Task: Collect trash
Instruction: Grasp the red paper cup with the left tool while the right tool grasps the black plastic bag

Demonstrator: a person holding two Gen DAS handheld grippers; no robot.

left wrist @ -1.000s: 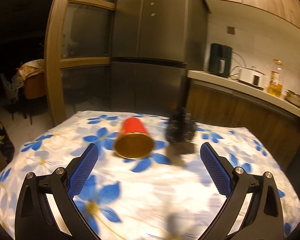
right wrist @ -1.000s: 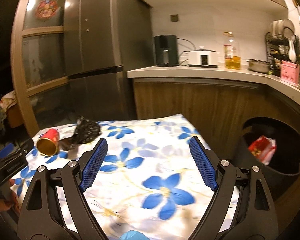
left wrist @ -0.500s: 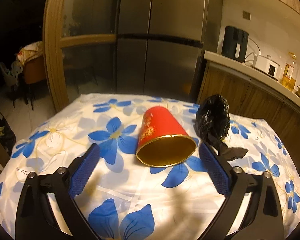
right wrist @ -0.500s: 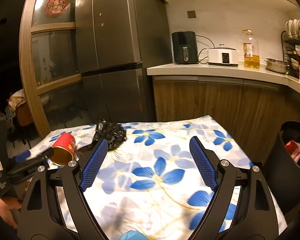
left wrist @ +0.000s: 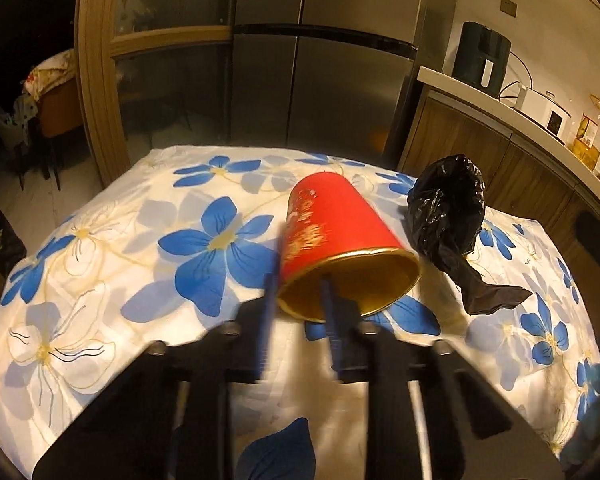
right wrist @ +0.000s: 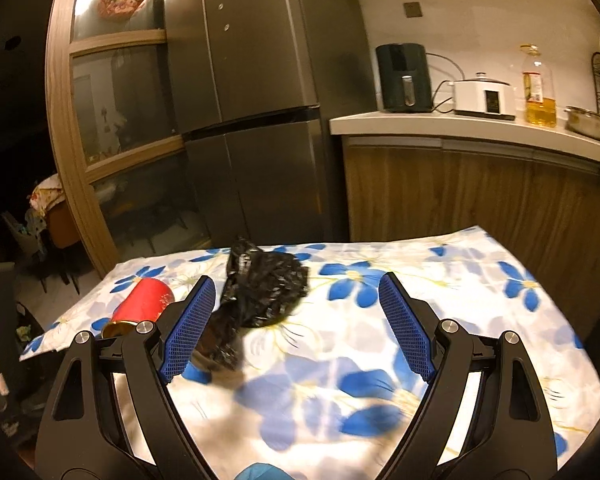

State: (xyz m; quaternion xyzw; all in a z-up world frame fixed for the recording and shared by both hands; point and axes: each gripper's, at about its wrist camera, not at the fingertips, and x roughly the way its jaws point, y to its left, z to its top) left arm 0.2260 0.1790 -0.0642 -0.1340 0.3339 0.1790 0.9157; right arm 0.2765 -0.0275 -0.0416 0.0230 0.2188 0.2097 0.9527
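**Red cup pinched at its rim on the flowered table**

A red paper cup [left wrist: 332,220] with a gold inside is seen lying on its side on the table [left wrist: 100,264], its open mouth turned toward the left wrist camera. The left gripper [left wrist: 298,300] is closing on the cup's rim: one blue pad is placed outside the wall and the other inside the mouth, with the wall caught between them. The jaws are blurred by motion.

Just beside the cup, a crumpled black plastic bag [left wrist: 448,212] is seen resting on the blue-flowered tablecloth. In the right wrist view the right gripper [right wrist: 296,324] is held wide apart above the cloth, nothing between its pads, with the bag in front of its left finger [right wrist: 188,328]. A steel refrigerator [right wrist: 260,100] and a wooden counter [right wrist: 480,128] bearing appliances are seen beyond the table.
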